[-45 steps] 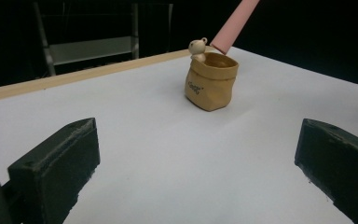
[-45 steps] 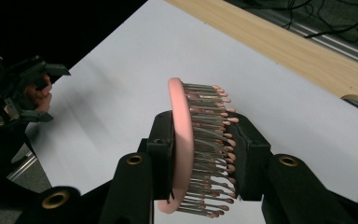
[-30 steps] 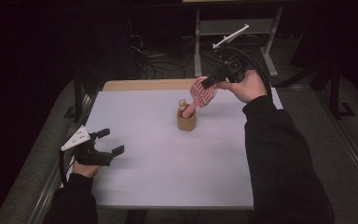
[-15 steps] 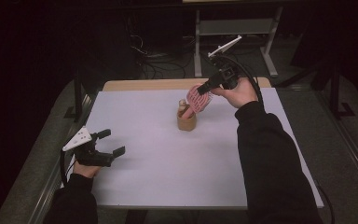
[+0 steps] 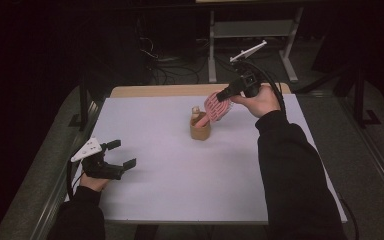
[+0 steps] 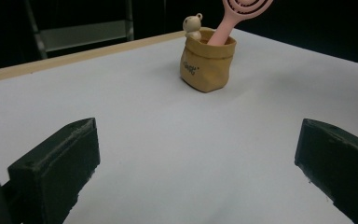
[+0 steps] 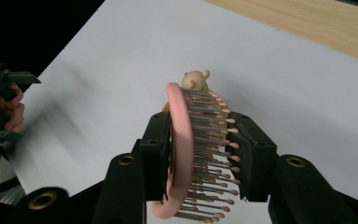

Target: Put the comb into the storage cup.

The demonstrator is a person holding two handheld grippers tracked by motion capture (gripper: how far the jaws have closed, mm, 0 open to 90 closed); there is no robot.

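Pink first, from the high view: gripping a pink hairbrush [image 5: 216, 106] by its round head in the right gripper [image 5: 225, 95], slanting it down toward a small tan pouch [image 5: 200, 131] near the middle of the pale worktop [image 5: 180, 190]. Judging the stowing as nearly finished, with the handle end already dipping into the pouch mouth beside a little cream bear figure [image 5: 196, 110]. Leaving the let-go and the pull-away to do. Resting the left gripper [image 5: 124, 153] well apart at the near left edge, jaws spread wide and holding nothing.

Looking along the left gripper view: framing the pouch between two blocky, matte black jaws set far apart. Reading the pouch as stiff, creased, paper-like stuff with a rolled rim and small print on its front, standing upright. Seeing the smooth handle leaning out over the rim and the bear perching at the rim's far side.

Turning to the right gripper view: clamping the brush head across its thickness, one pad on the glossy curved back, the other against the ball-tipped bristle ends. Having just been easing the jaws open a little, with the head between them and both pads touching it. Noting thin, stiff pins in tidy rows and the bear's rounded ears peeking past the top of the head.
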